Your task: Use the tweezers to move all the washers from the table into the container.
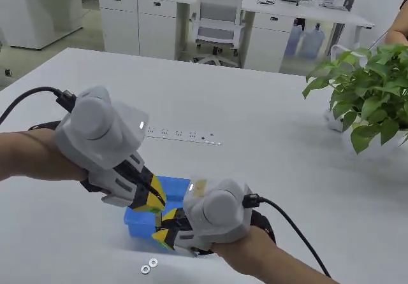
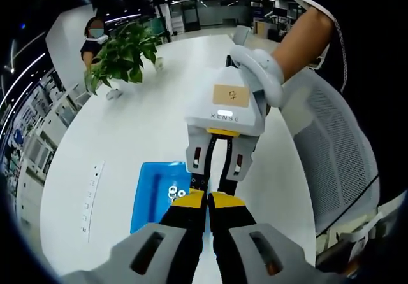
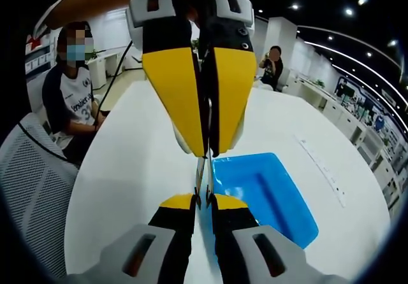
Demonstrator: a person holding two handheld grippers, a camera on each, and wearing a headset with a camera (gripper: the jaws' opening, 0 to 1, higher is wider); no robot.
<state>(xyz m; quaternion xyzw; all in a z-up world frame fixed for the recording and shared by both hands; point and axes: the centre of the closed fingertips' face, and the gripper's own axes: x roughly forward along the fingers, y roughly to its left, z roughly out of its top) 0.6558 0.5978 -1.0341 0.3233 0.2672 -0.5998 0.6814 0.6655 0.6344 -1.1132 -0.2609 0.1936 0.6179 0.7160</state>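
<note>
Thin metal tweezers point(image 3: 205, 164) run between the two grippers, which meet tip to tip over the blue container point(image 1: 176, 186). In the right gripper view, my left gripper point(image 3: 207, 151) comes down from the top with its yellow jaws shut on the tweezers. My right gripper point(image 3: 204, 201) is shut on their lower end. In the head view the left gripper point(image 1: 156, 201) is the larger one at the left, and the right gripper point(image 1: 163, 227) sits below it. Two washers point(image 1: 148, 266) lie on the table in front of the container. A few washers point(image 2: 173, 192) lie inside the container point(image 2: 152, 198).
A potted plant point(image 1: 370, 93) stands at the table's right edge. A flush socket strip point(image 1: 182, 135) lies mid-table. An office chair point(image 1: 217, 16) and desks stand beyond the far edge. A mesh chair point(image 2: 331, 150) is close behind the near side.
</note>
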